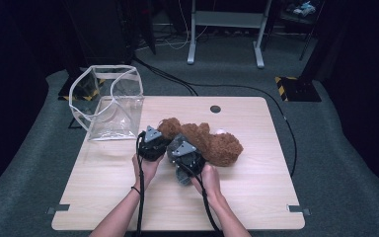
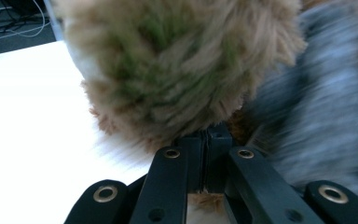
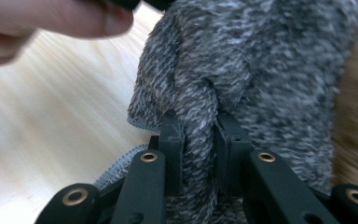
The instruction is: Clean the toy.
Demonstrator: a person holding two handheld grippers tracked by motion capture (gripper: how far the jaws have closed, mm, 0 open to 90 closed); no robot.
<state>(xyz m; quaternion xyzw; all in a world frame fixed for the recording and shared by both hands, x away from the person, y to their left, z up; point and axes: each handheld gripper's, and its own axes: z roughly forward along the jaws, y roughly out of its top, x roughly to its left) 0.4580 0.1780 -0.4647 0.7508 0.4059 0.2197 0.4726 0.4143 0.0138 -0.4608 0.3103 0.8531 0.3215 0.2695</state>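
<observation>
While both hand-held grippers grip, dressing step seems underway: left hand-held gripper pinched together on brown plush bear, frame centre on desk; right hand-held gripper clamped on grey knit garment. Next: stretch garment over bear.

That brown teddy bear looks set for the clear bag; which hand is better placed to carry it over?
Probably the left. Its tongs are shut on the teddy bear's brown fur and sit nearer the clear bag. The right tongs are clamped on the bear's grey knitted garment, farther from the bag.
</observation>
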